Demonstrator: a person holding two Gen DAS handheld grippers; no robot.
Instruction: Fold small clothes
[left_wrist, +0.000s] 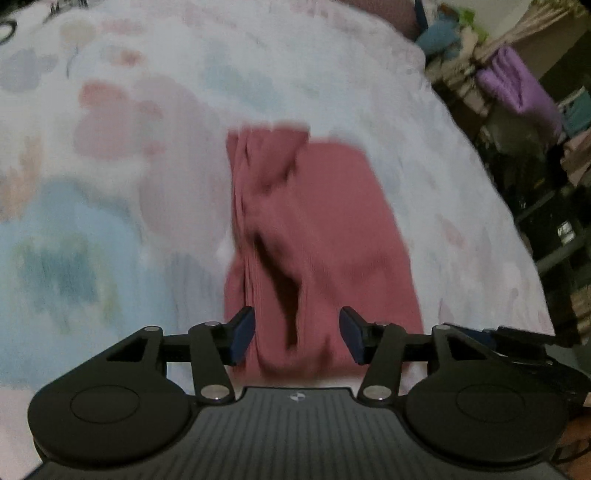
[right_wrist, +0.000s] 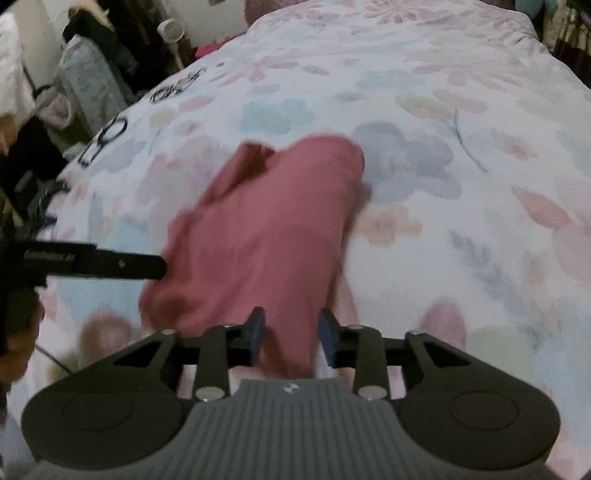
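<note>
Left wrist view first: the left gripper (left_wrist: 297, 334) has its fingers wide apart, with nothing pinched between the blue pads (left_wrist: 242, 334). The pink garment (left_wrist: 325, 236) lies on the floral bedspread (left_wrist: 110, 166), stretching away from the gripper with its near end down between the two fingers. Whether a pad actually touches the cloth, can't tell, it's all pretty motion-blurred. There's a dark fold running down the middle of the garment and some bunched-up pleats along its left edge. Off to the right past the bed edge are cluttered shelves (left_wrist: 554, 184) with a purple cloth (left_wrist: 517, 81) on them.

Right wrist view: the right gripper (right_wrist: 291, 336) also has its fingers apart, though a narrower gap, and the garment (right_wrist: 266, 229) runs between them without being clamped. The garment lies diagonally on the bedspread (right_wrist: 461, 147), far end rounded. On the left, the left gripper (right_wrist: 110, 264) pokes in with its tip at the garment's left edge; can't tell its finger gap from here.
</note>
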